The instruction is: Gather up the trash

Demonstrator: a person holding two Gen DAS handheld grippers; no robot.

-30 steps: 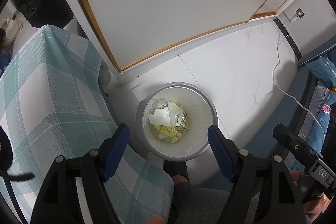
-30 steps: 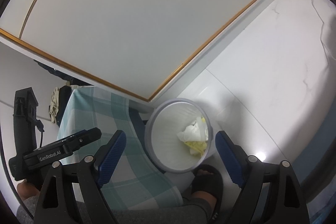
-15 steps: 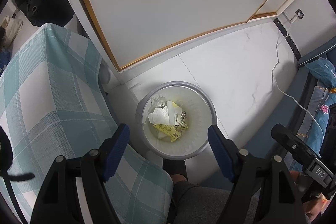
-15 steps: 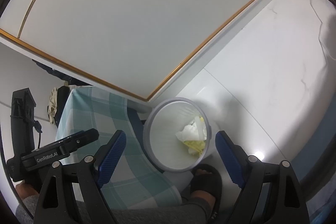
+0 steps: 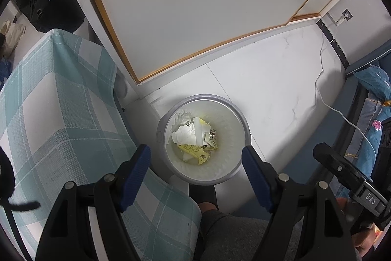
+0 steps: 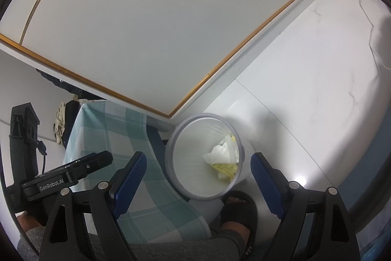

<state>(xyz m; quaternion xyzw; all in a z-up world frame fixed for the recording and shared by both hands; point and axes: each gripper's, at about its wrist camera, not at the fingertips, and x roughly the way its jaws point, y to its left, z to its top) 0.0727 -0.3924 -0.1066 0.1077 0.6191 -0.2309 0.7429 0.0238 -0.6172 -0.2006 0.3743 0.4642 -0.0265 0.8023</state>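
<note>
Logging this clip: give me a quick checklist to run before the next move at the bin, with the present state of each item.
1. Left gripper open, nothing held: ok.
2. Right gripper open, nothing held: ok.
3. Bin upright on the floor: ok.
4. Paper trash lying inside the bin: ok.
5. Trash left outside the bin: none on the visible floor; top of the checked cloth only partly seen: cannot tell.
6. Foot right beside the bin: not ok, mind it.

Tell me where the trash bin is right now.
The trash bin stands on the white floor, seen below both wrist cameras, right of the checked cloth and just ahead of the person's sandaled foot.
</note>
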